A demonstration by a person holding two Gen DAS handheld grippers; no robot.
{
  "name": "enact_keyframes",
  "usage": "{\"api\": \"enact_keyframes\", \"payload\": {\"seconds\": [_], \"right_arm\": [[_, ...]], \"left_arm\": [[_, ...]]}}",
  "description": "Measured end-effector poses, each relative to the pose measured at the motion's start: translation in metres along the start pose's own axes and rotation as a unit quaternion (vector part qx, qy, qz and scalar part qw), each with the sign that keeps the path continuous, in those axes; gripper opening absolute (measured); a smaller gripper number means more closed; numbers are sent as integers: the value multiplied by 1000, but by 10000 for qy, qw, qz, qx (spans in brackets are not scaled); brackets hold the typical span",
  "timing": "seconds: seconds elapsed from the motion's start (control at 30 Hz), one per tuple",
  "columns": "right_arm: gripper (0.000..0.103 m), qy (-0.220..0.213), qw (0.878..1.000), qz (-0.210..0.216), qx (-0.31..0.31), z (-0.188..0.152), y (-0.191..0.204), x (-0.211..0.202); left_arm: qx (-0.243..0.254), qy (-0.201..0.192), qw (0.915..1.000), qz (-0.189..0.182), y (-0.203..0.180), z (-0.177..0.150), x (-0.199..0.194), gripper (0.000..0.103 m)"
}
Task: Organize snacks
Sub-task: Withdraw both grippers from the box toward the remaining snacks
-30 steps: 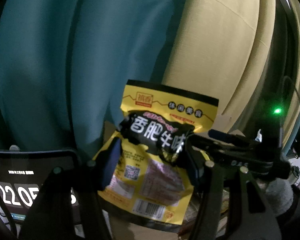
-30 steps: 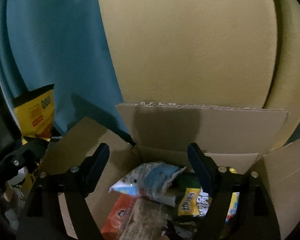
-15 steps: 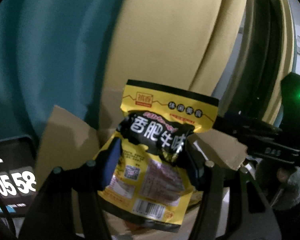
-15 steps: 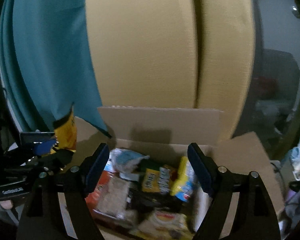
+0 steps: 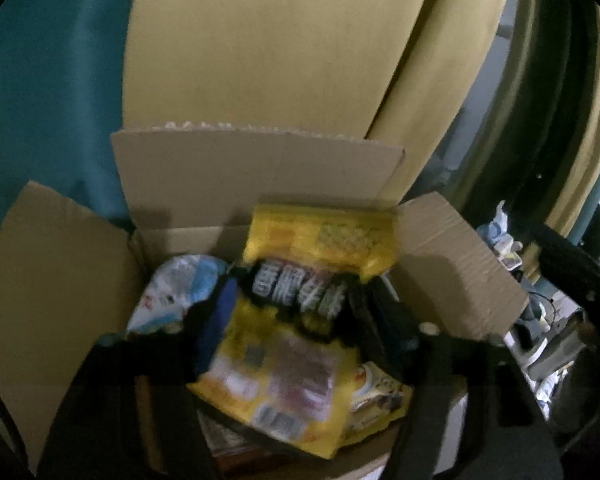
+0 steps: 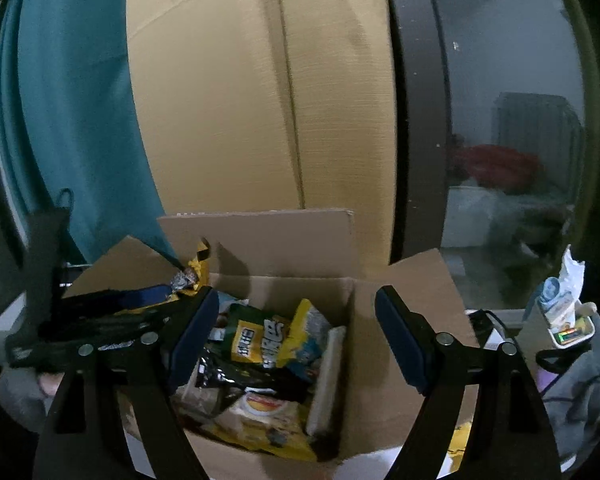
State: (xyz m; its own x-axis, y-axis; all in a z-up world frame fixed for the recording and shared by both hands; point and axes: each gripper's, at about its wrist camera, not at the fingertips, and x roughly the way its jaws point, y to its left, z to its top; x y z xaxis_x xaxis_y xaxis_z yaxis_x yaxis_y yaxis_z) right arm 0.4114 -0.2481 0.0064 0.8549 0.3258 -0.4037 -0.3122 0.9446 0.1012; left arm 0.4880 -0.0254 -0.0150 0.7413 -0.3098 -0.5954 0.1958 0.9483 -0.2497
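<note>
My left gripper point(image 5: 296, 320) is shut on a yellow and black snack bag point(image 5: 288, 328) and holds it over the open cardboard box point(image 5: 256, 176). In the right wrist view the left gripper point(image 6: 156, 296) comes in from the left at the box's left flap, with the bag's yellow edge point(image 6: 200, 264) sticking up. My right gripper point(image 6: 296, 340) is open and empty just above the box point(image 6: 260, 240), which holds several snack packs, among them a green and yellow bag point(image 6: 260, 340) and a white and blue bag point(image 5: 176, 292).
A teal curtain point(image 6: 76, 120) and a yellow curtain point(image 6: 240, 100) hang behind the box. A dark window frame point(image 6: 416, 120) stands to the right. A small device with a lit display point(image 6: 568, 328) and cables lie at the right edge.
The left gripper has swung right and down with the bag, from in front of the curtains to over the open box. The right gripper has pulled back and turned right.
</note>
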Motion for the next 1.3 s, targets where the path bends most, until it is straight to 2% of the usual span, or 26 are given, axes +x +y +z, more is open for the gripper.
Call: {"api": "enact_keyframes", "payload": {"seconds": [0.03, 0.1, 0.37, 0.63, 0.9, 1.3], "right_arm": [[83, -17, 10000, -6, 11, -1, -6, -7], [83, -53, 10000, -23, 45, -5, -11, -13], [83, -35, 9999, -42, 131, -19, -11, -27], [83, -91, 9999, -49, 95, -31, 7, -56], [83, -152, 9998, -82, 39, -48, 28, -90], [83, 26, 10000, -54, 0, -94, 44, -128]], "left_arm": [[-3, 4, 10000, 21, -1, -1, -1, 86], [9, -4, 10000, 31, -4, -2, -4, 87], [144, -147, 9998, -2, -22, -9, -33, 88], [216, -319, 9992, -145, -30, -27, -79, 88], [416, -579, 9971, -281, -48, -55, -127, 88], [587, -458, 9961, -466, -69, -111, -163, 88]]}}
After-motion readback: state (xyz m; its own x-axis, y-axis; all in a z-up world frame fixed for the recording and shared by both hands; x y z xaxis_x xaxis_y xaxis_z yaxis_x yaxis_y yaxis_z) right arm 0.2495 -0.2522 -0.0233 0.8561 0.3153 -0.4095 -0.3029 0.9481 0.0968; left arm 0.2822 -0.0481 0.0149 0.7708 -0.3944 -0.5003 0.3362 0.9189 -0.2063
